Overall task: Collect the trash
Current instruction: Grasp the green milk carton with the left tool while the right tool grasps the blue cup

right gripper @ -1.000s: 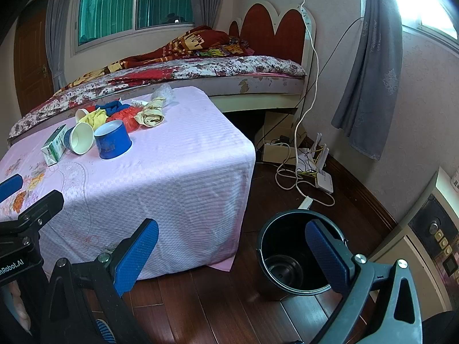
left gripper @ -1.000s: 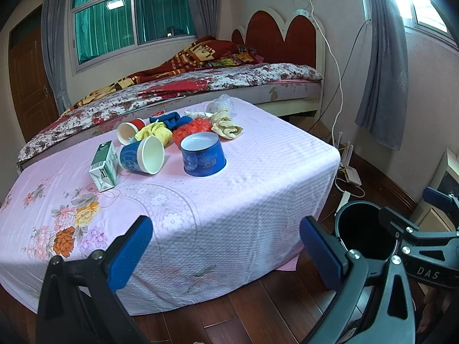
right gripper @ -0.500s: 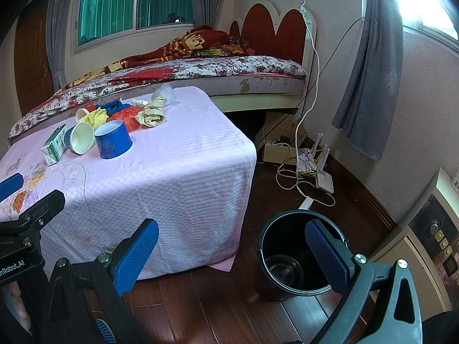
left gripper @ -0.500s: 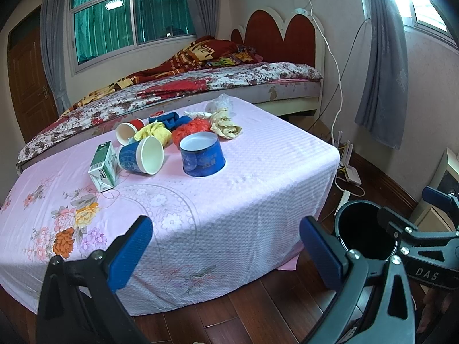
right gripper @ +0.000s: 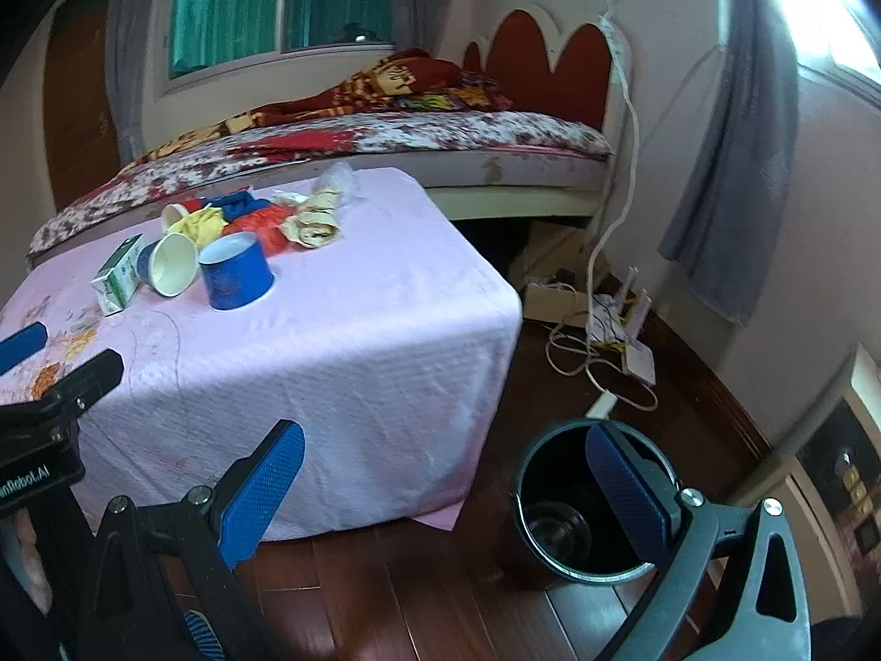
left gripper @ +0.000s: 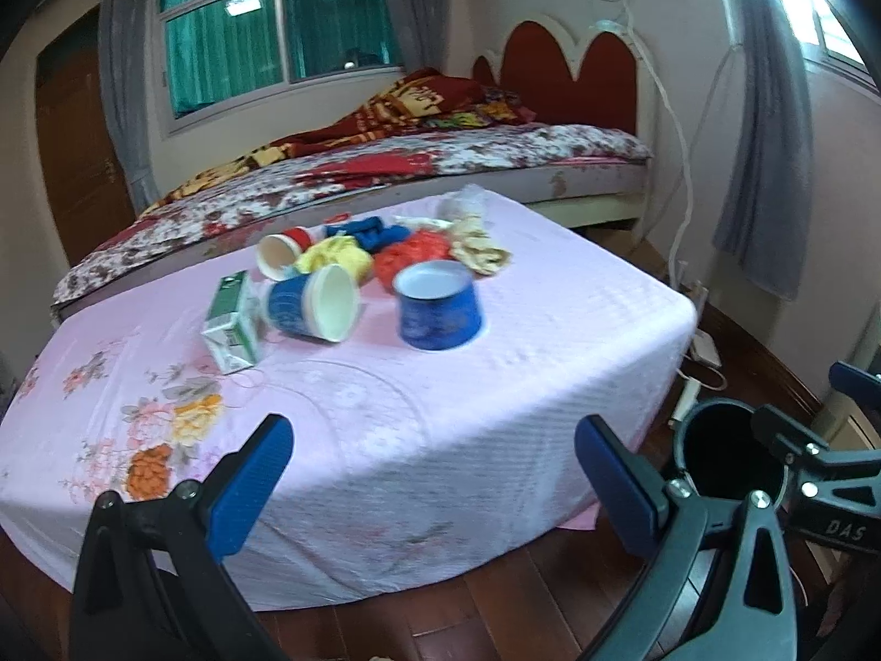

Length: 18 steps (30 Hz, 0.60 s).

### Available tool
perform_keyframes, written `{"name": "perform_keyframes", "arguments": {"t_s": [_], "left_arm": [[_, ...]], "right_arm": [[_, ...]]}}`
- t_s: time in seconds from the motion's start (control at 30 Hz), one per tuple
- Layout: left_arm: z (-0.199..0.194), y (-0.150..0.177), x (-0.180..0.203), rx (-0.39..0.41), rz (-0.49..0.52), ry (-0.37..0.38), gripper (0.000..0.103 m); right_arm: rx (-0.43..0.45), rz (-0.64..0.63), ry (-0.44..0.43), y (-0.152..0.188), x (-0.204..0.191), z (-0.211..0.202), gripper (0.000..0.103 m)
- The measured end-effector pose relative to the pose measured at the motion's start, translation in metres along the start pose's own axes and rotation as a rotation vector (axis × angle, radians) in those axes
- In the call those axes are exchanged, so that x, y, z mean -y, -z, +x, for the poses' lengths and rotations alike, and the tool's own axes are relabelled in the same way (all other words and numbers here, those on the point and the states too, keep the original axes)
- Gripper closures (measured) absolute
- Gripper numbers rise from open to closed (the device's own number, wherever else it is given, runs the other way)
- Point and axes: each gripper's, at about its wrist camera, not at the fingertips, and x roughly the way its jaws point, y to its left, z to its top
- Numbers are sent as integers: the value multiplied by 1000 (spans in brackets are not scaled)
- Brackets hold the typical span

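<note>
Trash lies in a heap on the pink-clothed table [left gripper: 495, 396]: a green milk carton [left gripper: 234, 322], a tipped blue paper cup [left gripper: 314, 308], an upright blue bowl cup [left gripper: 439, 305], a red cup [left gripper: 282, 253], and crumpled yellow, red and blue wrappers [left gripper: 380, 250]. The same heap shows in the right wrist view, with the bowl cup [right gripper: 235, 270] and carton [right gripper: 118, 274]. A black bin [right gripper: 583, 501] stands on the floor right of the table. My left gripper [left gripper: 432, 468] hangs open before the table's near edge. My right gripper [right gripper: 446, 487] is open, its right finger over the bin.
A bed [left gripper: 413, 165] with a floral cover runs behind the table. Cables, a router and a power strip [right gripper: 616, 330] lie on the wood floor by the wall. Grey curtains [right gripper: 721, 165] hang at right. A cabinet [right gripper: 826, 451] stands beside the bin.
Both views have shifted slightly toward the table and the image is blurred with motion. Both grippers stay open and nothing on the table has moved.
</note>
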Motion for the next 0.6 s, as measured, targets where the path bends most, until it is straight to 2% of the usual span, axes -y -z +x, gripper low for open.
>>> {"name": "perform_keyframes", "arguments": {"t_s": [0.3,0.5,0.6], "left_arm": [[24,-11,-54,-15,-51,-90,1],[41,-12,-94,-22,-124,-125,1],[53,-10,-111,-34,-155,-149,1]], "right_arm": [[-30,-84,-132,-30,-47,34,0],[-2,-131,-186,-53,-78,63,0],[-30,-136,-220,-67,-91,77,0]]}}
